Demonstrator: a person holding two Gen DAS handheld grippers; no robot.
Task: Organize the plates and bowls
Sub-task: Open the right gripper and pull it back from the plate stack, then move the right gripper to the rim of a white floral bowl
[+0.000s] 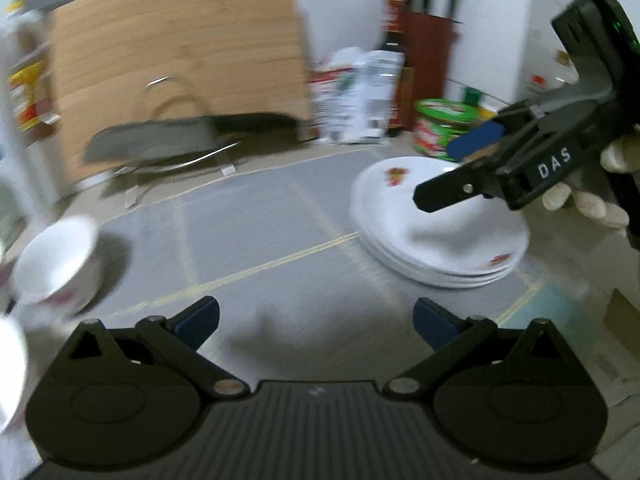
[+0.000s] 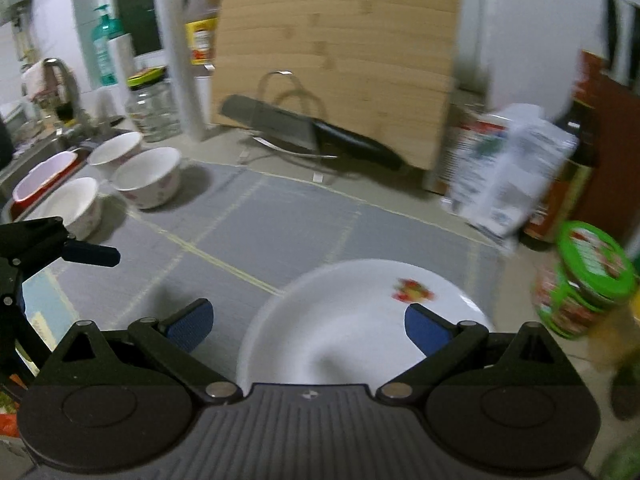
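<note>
Several white plates (image 1: 440, 232) sat stacked at the mat's right, your right gripper (image 1: 460, 168) hovering over them, jaws apart and empty. They looked glazed, slick, breakable — you'd want the rim; your left gripper (image 1: 316, 320) was spread too, bowls (image 2: 148, 178) far left.

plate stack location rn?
The plate stack sits on the grey mat, right of centre in the left wrist view, in front of the green-lidded jar, under the open right tool.
</note>
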